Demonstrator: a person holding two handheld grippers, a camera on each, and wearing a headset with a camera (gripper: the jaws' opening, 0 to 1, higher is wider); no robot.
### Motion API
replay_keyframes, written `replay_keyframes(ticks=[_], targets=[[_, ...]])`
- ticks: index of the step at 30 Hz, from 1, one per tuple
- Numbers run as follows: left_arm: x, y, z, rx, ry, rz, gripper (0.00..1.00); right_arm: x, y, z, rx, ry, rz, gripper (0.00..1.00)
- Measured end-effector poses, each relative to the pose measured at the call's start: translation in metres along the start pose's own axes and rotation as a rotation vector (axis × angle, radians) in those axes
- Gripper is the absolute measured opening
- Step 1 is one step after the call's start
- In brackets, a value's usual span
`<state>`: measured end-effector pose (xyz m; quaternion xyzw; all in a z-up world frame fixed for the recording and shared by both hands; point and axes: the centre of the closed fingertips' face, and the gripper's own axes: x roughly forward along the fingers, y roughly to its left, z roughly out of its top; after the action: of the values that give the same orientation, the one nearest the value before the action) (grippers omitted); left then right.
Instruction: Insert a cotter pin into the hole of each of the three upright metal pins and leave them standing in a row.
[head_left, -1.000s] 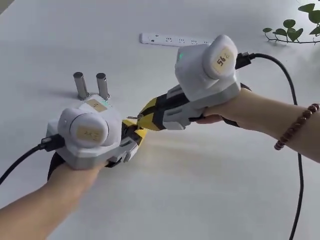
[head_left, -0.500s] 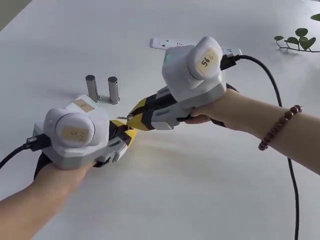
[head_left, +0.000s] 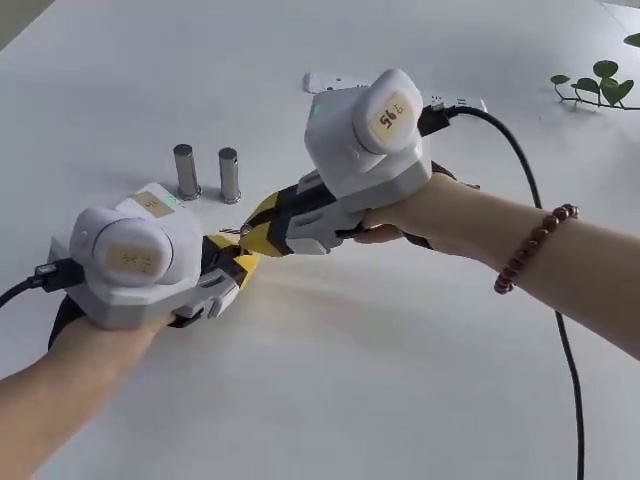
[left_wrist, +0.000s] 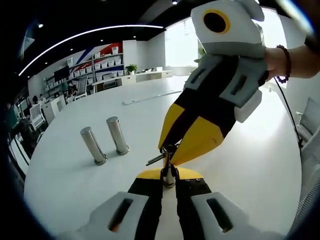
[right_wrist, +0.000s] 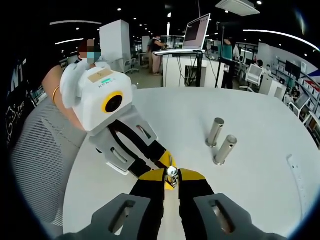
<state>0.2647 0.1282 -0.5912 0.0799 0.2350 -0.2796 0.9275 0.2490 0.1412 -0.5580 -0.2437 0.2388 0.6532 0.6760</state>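
White desk (head_left: 400, 380), with pair of upright metal pins (head_left: 186, 170) standing side by side. Left tongs (left_wrist: 169, 179) pressed together around third metal pin (left_wrist: 169, 170); right tongs (right_wrist: 171, 176) pinching cotter pin (left_wrist: 156, 159) at its top.

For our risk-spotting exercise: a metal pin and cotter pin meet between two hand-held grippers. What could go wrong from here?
The thin cotter pin, pinched at the tips of the right hand-held gripper, may slip or miss the hole.
The metal pin in the left hand-held gripper could twist under the push.
A sideways slip might topple the two standing pins nearby.
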Motion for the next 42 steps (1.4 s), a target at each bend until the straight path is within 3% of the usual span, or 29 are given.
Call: replay_keyframes(ticks=[14,19,24,31,42], targets=[[0.006,0.004,0.003,-0.034,-0.018,-0.005,0.07,0.0,-0.008,0.001,0.037,-0.008,-0.004,0.05],[0.008,0.005,-0.008,-0.049,0.028,-0.007,0.08,0.0,-0.007,0.002,0.055,-0.012,-0.007,0.05],[0.005,0.005,-0.011,-0.047,0.031,-0.009,0.14,0.0,-0.008,0.002,0.052,-0.014,-0.01,0.05],[0.001,0.003,-0.012,-0.041,0.037,-0.015,0.19,-0.002,-0.009,0.0,0.071,-0.024,-0.016,0.14],[-0.017,0.013,-0.01,-0.041,0.028,0.014,0.39,-0.023,-0.015,0.018,0.18,-0.134,-0.028,0.2]])
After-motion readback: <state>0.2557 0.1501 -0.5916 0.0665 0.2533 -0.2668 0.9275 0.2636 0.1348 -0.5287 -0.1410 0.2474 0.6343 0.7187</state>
